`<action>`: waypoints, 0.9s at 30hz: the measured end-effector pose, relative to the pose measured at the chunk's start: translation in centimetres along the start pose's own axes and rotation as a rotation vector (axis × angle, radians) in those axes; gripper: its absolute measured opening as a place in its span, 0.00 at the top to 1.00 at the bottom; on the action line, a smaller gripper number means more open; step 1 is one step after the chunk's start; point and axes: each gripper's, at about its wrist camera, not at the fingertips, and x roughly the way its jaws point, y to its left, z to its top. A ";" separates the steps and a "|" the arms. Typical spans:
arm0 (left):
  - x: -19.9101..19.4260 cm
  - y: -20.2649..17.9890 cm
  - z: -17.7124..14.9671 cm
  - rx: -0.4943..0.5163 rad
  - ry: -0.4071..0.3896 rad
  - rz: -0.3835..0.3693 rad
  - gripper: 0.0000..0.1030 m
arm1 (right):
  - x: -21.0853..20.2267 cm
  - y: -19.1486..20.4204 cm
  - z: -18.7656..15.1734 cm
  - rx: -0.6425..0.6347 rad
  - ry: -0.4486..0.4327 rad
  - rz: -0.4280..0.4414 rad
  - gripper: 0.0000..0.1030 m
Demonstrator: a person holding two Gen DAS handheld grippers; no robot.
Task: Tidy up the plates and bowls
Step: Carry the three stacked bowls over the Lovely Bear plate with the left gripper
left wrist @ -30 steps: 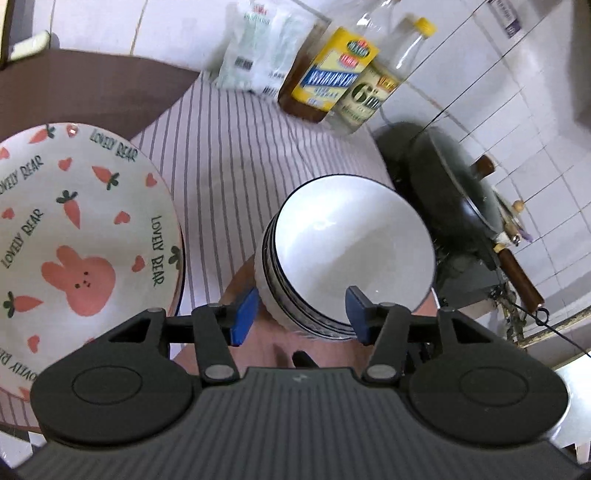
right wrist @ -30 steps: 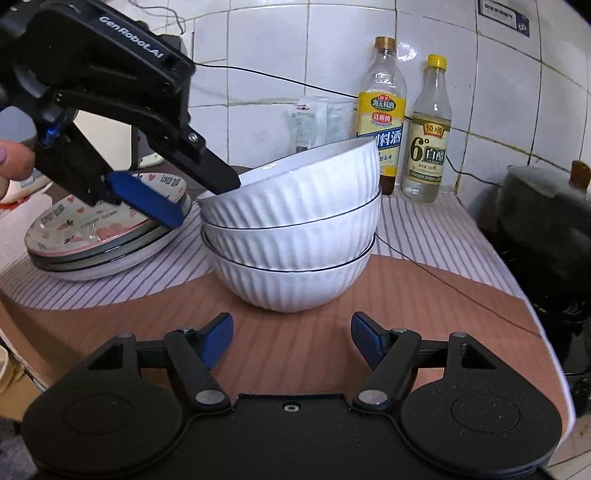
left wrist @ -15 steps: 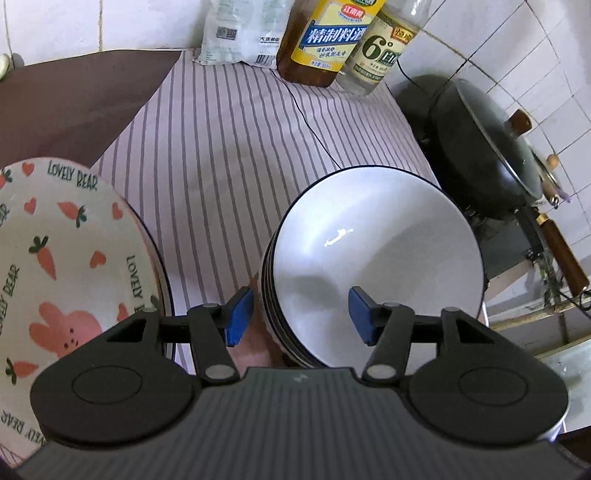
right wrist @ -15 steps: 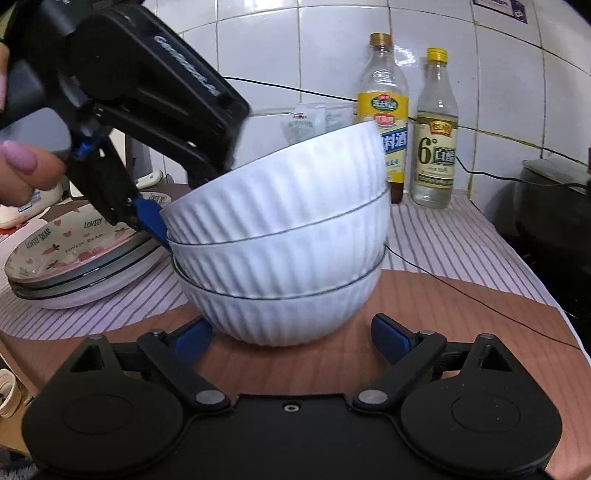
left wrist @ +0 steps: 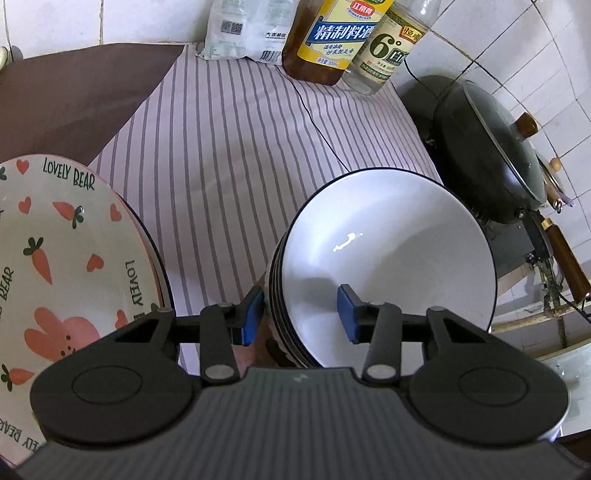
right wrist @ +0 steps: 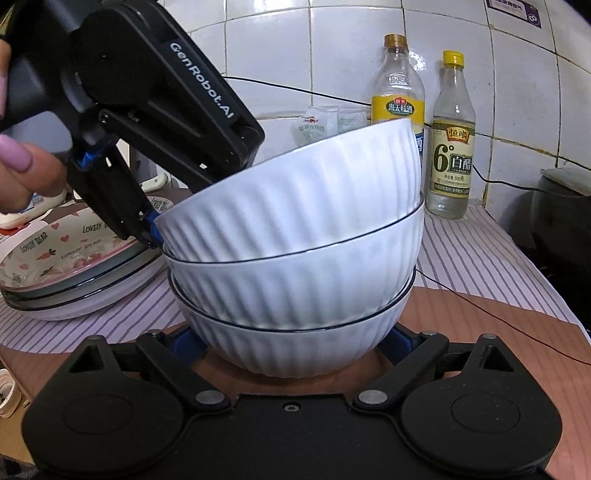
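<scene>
Three ribbed white bowls are stacked on the brown table; the top bowl sits tilted. My left gripper comes down over the near rim, one blue pad outside the stack and the other inside the top bowl. Its jaws are closing and both pads do not press on the rim. Its fingertip shows at that rim in the right wrist view. My right gripper stands wide open, level, with the bottom bowl between its fingers. A stack of carrot-and-bunny plates lies to the left.
Two bottles and a plastic bag stand at the tiled wall. A lidded dark wok sits to the right, off the table. A thin black cable crosses the striped cloth. A hand holds the left gripper.
Both grippers moved in toward the bowl stack. The right jaws widened and now straddle the bottom bowl. The left jaws narrowed around the top bowl's rim.
</scene>
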 end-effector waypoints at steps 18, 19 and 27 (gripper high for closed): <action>-0.8 -1.1 -1.3 0.096 -0.069 0.039 0.59 | -0.4 0.7 0.0 -0.014 0.004 -0.028 0.07; -0.8 -1.1 -1.3 0.101 -0.070 0.043 0.59 | -0.5 0.7 0.0 -0.012 0.003 -0.029 0.07; -1.6 -1.5 -1.2 0.120 -0.092 0.043 0.59 | -1.1 0.5 0.3 -0.006 -0.014 -0.035 0.07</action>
